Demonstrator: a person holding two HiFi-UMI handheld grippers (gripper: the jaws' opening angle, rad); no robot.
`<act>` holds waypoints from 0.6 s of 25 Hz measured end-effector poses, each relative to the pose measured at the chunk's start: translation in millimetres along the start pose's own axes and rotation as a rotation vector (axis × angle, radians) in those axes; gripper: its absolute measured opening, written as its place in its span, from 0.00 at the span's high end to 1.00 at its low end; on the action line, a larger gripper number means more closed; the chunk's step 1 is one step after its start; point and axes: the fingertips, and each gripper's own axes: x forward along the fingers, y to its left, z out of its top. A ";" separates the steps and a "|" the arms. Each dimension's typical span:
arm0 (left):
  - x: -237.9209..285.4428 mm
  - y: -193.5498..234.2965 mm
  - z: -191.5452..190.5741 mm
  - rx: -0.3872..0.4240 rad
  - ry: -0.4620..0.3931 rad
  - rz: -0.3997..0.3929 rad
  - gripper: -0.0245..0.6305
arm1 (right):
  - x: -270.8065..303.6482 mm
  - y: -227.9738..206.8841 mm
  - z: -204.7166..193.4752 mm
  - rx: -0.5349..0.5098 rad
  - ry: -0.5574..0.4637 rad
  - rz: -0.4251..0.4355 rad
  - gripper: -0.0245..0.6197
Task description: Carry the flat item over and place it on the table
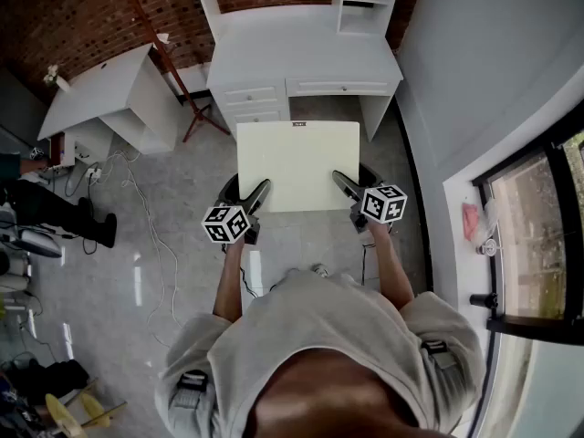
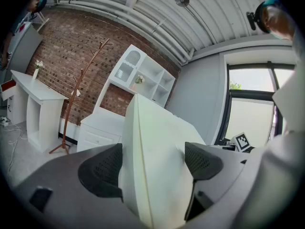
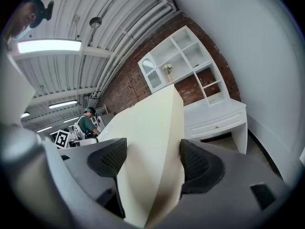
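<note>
Grey floor (image 1: pixel 182 199) open before white desk (image 1: pixel 301 53), cream flat panel (image 1: pixel 298 164) held level, left gripper (image 1: pixel 258 192) and right gripper (image 1: pixel 345 183) each clamped on its near edge

Red brick wall (image 1: pixel 73 16), white hutch desk (image 1: pixel 292 48), glossy grey floor (image 1: pixel 173 208), right-hand window (image 1: pixel 534 245).

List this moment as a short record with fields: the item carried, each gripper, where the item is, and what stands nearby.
item: cream panel, flat and rectangular
left gripper: shut on the panel's near left corner
right gripper: shut on the panel's near right corner
position: held above the floor, in front of the white desk, not yet on it
nearby: coat stand to the left of the desk
</note>
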 end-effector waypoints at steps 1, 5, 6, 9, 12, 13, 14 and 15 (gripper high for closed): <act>-0.4 0.5 0.2 -0.001 0.000 0.001 0.33 | 0.1 0.4 -1.0 -0.001 0.002 -0.001 0.39; -1.7 0.1 0.1 0.002 0.000 0.001 0.33 | -1.4 0.9 -2.7 -0.005 0.007 -0.001 0.39; -1.5 -0.3 0.3 0.004 0.001 0.000 0.33 | -1.9 0.5 -2.8 -0.006 0.007 0.000 0.39; -2.0 -0.3 0.6 0.011 0.004 -0.002 0.33 | -2.3 1.1 -4.3 -0.008 0.008 -0.003 0.39; -3.2 -0.6 -0.4 0.009 0.007 -0.002 0.33 | -3.7 2.5 -5.2 -0.007 0.010 -0.002 0.39; -3.0 -1.2 -0.5 0.008 0.007 -0.002 0.33 | -4.4 2.4 -4.7 -0.003 0.009 0.000 0.39; -2.4 -1.9 -0.3 0.006 0.007 -0.003 0.33 | -4.9 1.9 -4.1 0.001 0.008 0.002 0.39; -1.6 -2.6 -0.1 0.005 0.006 -0.002 0.33 | -5.2 1.0 -3.5 0.005 0.008 0.004 0.39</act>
